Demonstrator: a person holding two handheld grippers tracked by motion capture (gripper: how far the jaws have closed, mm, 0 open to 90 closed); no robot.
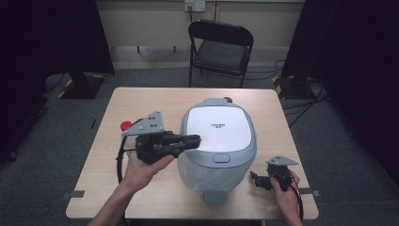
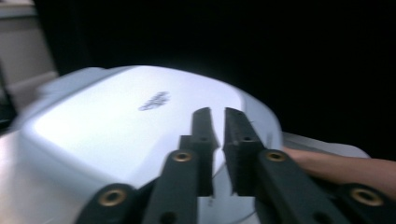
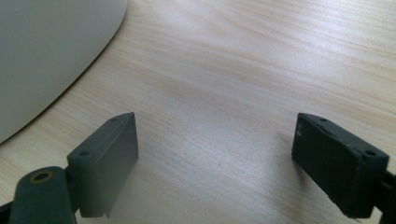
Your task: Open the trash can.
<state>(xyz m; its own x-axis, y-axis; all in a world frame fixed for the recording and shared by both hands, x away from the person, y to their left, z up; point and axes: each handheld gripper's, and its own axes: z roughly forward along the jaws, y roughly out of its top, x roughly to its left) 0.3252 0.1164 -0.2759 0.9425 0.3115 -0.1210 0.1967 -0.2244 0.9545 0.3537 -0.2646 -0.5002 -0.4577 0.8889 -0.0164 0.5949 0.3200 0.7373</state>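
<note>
A white and grey-blue rice cooker [image 1: 219,127] with its lid down stands in the middle of the wooden table [image 1: 141,101]. My left gripper [image 1: 197,140] is held in the air at the cooker's left side, jaws pointing right over the lid's edge. In the left gripper view its jaws [image 2: 215,116] are shut with nothing between them, above the white lid [image 2: 116,121]. My right gripper [image 1: 254,178] rests low near the table's front right corner. Its jaws [image 3: 215,140] are open over bare wood, with the cooker's side [image 3: 46,46] to their left.
A small red cap [image 1: 125,125] peeks out behind the left gripper on the table's left side. A black folding chair [image 1: 220,47] stands beyond the far edge. Dark curtains hang on both sides. The person's right hand [image 2: 336,165] lies beyond the cooker.
</note>
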